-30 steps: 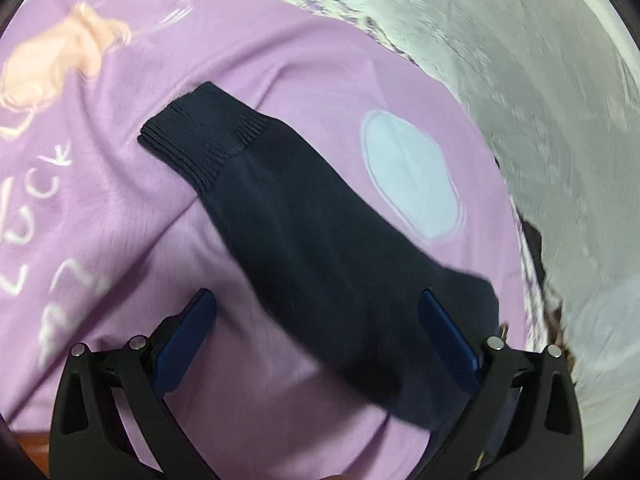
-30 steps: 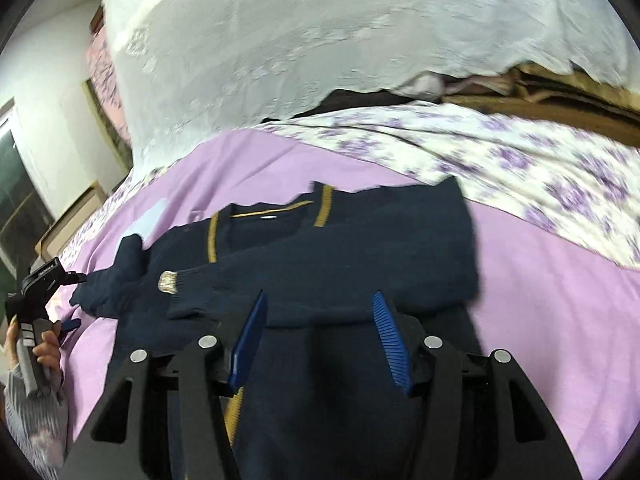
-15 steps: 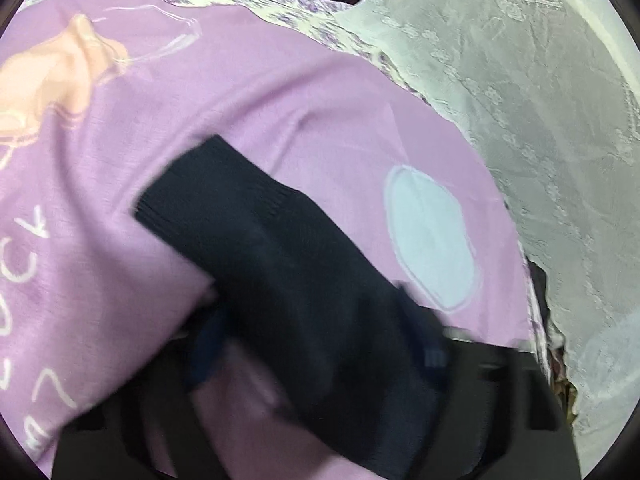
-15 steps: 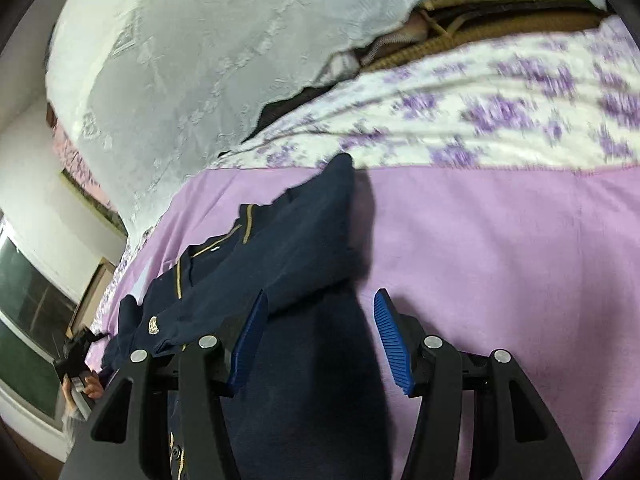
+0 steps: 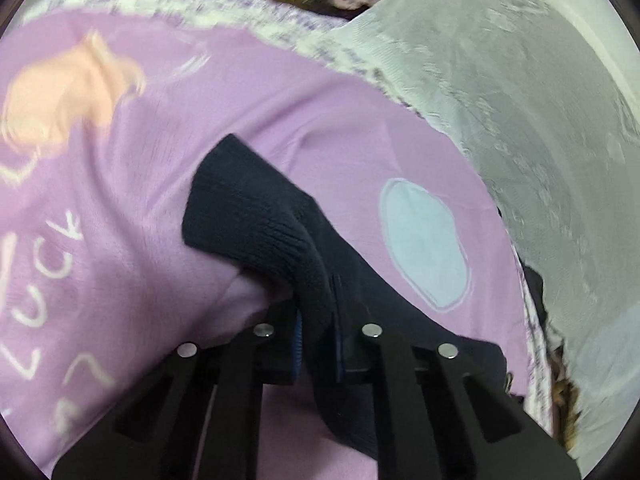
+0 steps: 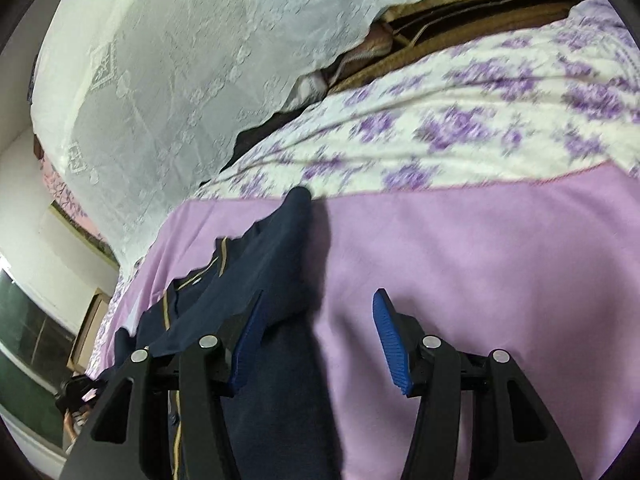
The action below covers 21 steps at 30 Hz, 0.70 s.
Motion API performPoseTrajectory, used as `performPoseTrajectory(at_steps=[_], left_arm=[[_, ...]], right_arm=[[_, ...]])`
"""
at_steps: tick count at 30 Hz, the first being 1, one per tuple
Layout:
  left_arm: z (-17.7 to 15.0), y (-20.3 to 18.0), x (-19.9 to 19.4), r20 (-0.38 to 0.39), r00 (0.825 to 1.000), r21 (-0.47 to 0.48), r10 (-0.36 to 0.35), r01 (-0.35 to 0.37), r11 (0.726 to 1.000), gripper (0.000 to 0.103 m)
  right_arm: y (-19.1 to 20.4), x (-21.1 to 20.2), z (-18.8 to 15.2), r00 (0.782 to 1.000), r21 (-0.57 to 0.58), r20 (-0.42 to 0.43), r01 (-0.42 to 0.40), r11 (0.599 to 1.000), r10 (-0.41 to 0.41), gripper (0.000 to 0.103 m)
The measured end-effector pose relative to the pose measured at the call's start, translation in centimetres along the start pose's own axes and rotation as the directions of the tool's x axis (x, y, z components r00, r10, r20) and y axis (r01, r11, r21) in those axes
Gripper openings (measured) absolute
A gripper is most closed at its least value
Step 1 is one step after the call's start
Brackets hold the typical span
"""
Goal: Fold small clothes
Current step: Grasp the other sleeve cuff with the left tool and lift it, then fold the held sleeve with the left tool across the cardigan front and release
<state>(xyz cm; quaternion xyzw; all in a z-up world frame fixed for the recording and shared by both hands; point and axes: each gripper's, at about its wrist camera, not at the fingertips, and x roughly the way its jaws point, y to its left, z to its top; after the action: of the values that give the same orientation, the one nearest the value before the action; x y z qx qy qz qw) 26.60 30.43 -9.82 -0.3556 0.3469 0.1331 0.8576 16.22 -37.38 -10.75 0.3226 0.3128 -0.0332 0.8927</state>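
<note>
Pinching now where a second ago it gaped, the left gripper [image 5: 316, 340] has its jaws clamped on the ribbed navy sleeve [image 5: 256, 216], bunched above the purple blanket [image 5: 160, 152]. Only the right wrist view shows the right gripper [image 6: 316, 344], jaws wide and empty, over the navy sweater [image 6: 276, 256] with gold trim; beyond, floral sheet [image 6: 460, 128], then lace curtain [image 6: 192, 72].
</note>
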Motion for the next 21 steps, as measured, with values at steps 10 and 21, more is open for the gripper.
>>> performPoseTrajectory(at_steps=[10, 21], left_arm=[[-2.7, -7.2, -4.7, 0.121, 0.993, 0.249, 0.014, -0.044, 0.967, 0.010], [-6.1, -14.1, -8.4, 0.188, 0.982, 0.408, -0.018, -0.061, 0.911, 0.010]], right_arm=[[-1.9, 1.9, 0.0, 0.999, 0.050, -0.040, 0.025, 0.998, -0.023, 0.058], [-0.3, 1.1, -0.3, 1.000, -0.009, 0.008, -0.007, 1.000, 0.007, 0.059]])
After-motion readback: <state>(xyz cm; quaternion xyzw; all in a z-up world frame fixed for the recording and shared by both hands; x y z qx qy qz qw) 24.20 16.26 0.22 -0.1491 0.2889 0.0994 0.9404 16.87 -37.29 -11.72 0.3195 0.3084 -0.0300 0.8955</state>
